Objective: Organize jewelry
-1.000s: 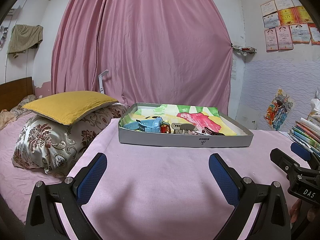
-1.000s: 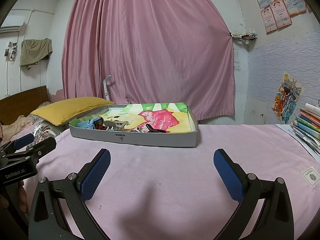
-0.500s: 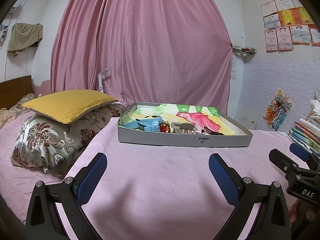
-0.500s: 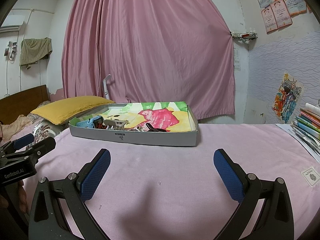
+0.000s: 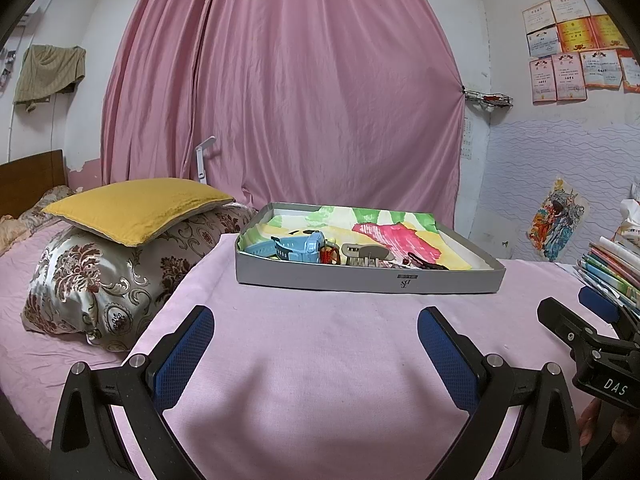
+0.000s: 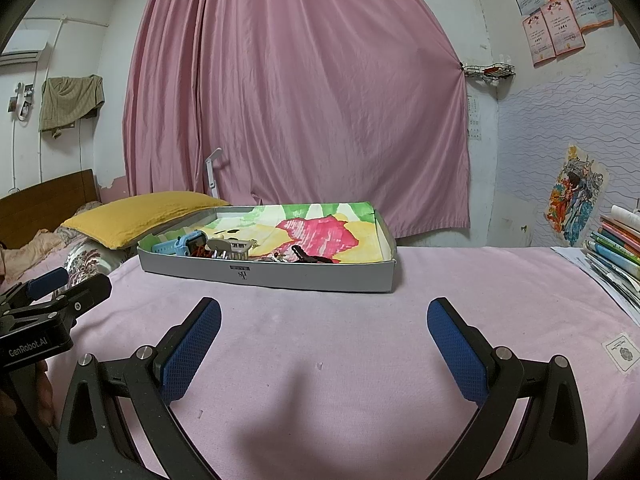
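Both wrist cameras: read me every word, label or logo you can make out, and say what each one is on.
"DAS": white letters on the right gripper body, left wrist view.
"GenRobot.AI": white letters on the left gripper body, right wrist view.
Small dark logo on the grey tray front wall: too small to read.
Wall certificates: print too small.
Square label on the pink cloth: blurred.

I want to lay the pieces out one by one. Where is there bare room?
Bare pink cloth runs between the grey tray and both open grippers, right to the books. The tray's left end is crowded; its painted right part lies free.
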`<act>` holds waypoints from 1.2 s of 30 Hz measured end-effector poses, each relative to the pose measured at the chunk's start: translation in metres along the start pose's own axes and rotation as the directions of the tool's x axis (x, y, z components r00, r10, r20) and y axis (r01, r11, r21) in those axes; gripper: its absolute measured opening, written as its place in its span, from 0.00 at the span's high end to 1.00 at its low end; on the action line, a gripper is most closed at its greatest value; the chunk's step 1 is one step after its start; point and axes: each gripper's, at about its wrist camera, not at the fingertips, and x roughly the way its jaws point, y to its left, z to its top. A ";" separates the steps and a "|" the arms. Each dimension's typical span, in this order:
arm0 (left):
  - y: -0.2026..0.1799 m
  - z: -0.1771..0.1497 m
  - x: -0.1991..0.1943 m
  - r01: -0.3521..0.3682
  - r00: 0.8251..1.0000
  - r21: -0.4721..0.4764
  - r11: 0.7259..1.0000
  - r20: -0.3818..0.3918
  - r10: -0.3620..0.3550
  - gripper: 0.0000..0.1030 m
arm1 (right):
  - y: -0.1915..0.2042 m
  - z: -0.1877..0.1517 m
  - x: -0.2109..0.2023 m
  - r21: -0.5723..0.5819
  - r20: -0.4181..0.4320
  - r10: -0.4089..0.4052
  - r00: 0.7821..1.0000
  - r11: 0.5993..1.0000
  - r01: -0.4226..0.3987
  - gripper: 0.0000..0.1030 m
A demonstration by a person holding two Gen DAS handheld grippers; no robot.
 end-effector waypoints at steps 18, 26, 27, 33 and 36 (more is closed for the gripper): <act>0.000 0.000 0.000 0.001 1.000 0.000 1.000 -0.003 -0.001 0.01 | 0.000 0.001 0.000 0.000 -0.001 0.000 1.000 1.000 0.000 0.02; -0.001 -0.001 0.000 0.001 1.000 -0.001 1.000 -0.004 -0.001 0.01 | 0.000 0.001 0.000 0.001 -0.001 0.000 1.000 1.000 0.000 0.02; 0.000 -0.001 0.001 0.001 1.000 -0.001 1.000 -0.004 -0.001 0.01 | 0.000 0.001 0.000 0.001 -0.001 0.000 1.000 1.000 0.000 0.02; -0.001 -0.002 0.000 -0.001 1.000 -0.001 1.000 -0.008 0.001 0.01 | 0.000 0.002 -0.001 0.001 -0.002 0.000 1.000 1.000 0.000 0.02; -0.002 -0.004 0.000 -0.003 1.000 0.003 1.000 -0.014 0.003 0.01 | 0.000 0.001 0.000 0.001 -0.003 0.001 1.000 1.000 -0.001 0.02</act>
